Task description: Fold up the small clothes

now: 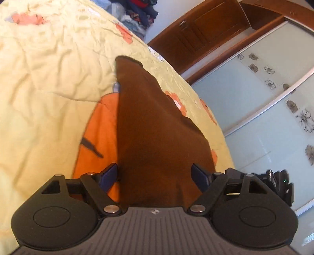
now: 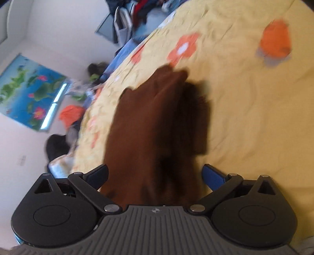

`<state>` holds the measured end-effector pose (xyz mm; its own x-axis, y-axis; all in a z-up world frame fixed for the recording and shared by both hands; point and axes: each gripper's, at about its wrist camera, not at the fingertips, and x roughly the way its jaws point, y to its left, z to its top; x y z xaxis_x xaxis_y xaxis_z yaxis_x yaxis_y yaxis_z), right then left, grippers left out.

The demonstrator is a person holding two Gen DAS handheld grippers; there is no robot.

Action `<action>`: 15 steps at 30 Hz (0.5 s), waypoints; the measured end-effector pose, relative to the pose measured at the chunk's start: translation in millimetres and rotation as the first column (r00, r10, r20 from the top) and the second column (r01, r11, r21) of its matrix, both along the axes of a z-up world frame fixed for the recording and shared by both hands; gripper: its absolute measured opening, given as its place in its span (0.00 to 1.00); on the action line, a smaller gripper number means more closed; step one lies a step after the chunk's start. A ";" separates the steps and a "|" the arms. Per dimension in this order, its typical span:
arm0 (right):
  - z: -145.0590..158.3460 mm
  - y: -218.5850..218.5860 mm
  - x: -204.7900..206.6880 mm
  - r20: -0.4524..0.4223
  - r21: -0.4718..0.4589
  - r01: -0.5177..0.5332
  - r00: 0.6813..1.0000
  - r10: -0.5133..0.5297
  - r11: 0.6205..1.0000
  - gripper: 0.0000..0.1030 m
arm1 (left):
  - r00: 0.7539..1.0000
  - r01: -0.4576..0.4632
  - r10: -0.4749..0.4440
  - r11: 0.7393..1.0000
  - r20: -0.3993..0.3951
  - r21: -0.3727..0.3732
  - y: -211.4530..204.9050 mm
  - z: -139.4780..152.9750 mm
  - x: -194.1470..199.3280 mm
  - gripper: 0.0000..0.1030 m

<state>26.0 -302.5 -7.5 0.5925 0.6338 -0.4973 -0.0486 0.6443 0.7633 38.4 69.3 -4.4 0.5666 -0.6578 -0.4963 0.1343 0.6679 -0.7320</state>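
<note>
Yellow quilted cotton, printed with orange flowers, covers the bed point(image 1: 49, 64) that carries everything here, and its creased spread fills most of both wrist views. Beyond the bed's far edge stand a wooden door point(image 1: 204, 29) and a pale sliding wardrobe point(image 1: 255, 94) with flower decals; on the other side a heap of mixed clothes point(image 2: 141, 11) lies past the far corner, and a bright lotus poster point(image 2: 29, 92) hangs on the wall.

The brown garment point(image 1: 149, 127), a small dark piece of soft knit, hangs draped in front of both cameras, its upper end at the tools and its lower end trailing onto the quilt near the bed's edge. It looks narrow and bunched, not laid flat.

The left gripper point(image 1: 157, 176) has its blue pads set apart on either side of the cloth; the fabric passes between them, but I cannot tell whether they press on it. The right gripper point(image 2: 155, 176) looks the same through heavy blur: pads spread, cloth between them, contact unclear.

As I judge it, the folding has barely begun. The piece is lifted, with no neat crease to be seen, so spreading it on the quilt, folding and setting it aside all remain.
</note>
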 end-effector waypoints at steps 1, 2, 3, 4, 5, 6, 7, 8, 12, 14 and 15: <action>-3.1 5.4 3.3 -0.004 0.021 -0.008 1.000 0.008 1.000 0.85 | 0.999 -0.005 0.005 1.000 -0.036 -0.004 -0.6 -1.5 5.0 0.55; -5.8 10.5 7.0 -0.017 0.028 -0.020 1.000 0.020 0.999 0.76 | 0.996 -0.006 0.005 1.000 -0.085 -0.004 -2.7 -4.8 10.0 0.33; -8.2 14.8 10.7 -0.035 0.014 -0.028 0.999 0.029 1.000 0.46 | 0.993 -0.008 0.006 1.000 -0.117 -0.017 -1.1 -7.4 13.4 0.30; -11.0 19.4 15.2 -0.057 -0.015 -0.037 0.998 0.036 0.999 0.28 | 0.991 -0.008 0.003 0.999 -0.130 -0.032 1.5 -7.6 14.0 0.26; -12.2 21.8 16.6 -0.062 -0.037 -0.045 0.997 0.043 0.998 0.28 | 0.991 0.002 -0.006 1.000 -0.137 -0.029 2.2 -4.6 11.6 0.23; -11.2 23.1 14.9 -0.047 -0.035 -0.054 0.998 0.053 0.998 0.27 | 0.991 0.010 -0.012 1.000 -0.133 -0.009 3.7 1.4 5.8 0.20; -6.1 24.8 9.9 -0.033 -0.038 -0.067 0.997 0.066 0.997 0.26 | 0.993 0.022 -0.021 1.000 -0.117 0.011 4.7 8.7 -2.0 0.19; -0.4 27.2 4.8 -0.012 -0.046 -0.085 0.996 0.084 0.995 0.26 | 0.995 0.041 -0.038 0.999 -0.093 0.027 6.4 16.2 -11.5 0.18; 5.5 33.4 -27.9 -0.014 -0.071 -0.147 0.989 0.146 0.987 0.29 | 0.995 0.093 -0.085 0.984 -0.058 0.150 9.6 12.5 -38.7 0.19; -3.8 37.6 -31.1 -0.020 -0.070 -0.139 0.990 0.138 0.988 0.34 | 0.997 0.080 -0.078 0.975 -0.018 0.208 6.0 6.2 -45.1 0.24; -4.0 35.8 -29.8 -0.017 -0.038 -0.133 0.991 0.132 0.990 0.42 | 0.997 0.071 -0.073 0.972 -0.002 0.222 5.2 11.6 -50.4 0.28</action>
